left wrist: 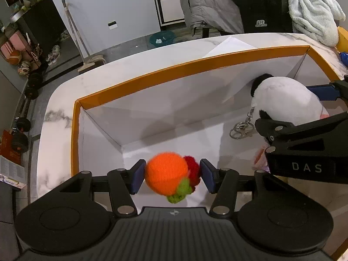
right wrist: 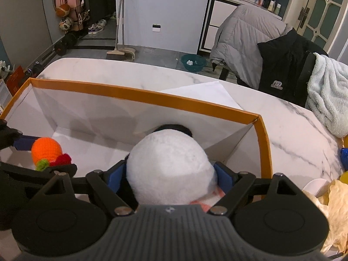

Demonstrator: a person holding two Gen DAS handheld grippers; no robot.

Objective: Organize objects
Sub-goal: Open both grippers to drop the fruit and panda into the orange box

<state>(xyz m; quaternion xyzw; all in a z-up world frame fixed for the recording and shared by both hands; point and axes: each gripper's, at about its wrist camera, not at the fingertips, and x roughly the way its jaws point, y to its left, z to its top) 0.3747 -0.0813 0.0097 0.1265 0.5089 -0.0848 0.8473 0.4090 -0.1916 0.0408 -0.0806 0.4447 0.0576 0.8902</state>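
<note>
Over the box [left wrist: 139,80], the left gripper [left wrist: 171,174] pinches the knitted fruit [left wrist: 166,174] above the near left corner. At its right, the right gripper [right wrist: 171,176] clamps the plush [right wrist: 169,169], already low inside. Both need only a release downward.

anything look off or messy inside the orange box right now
Nothing stands out. The orange-rimmed box looks intact, and the knitted orange toy and white plush toy are between gripper pads over it, not spilled.
</note>
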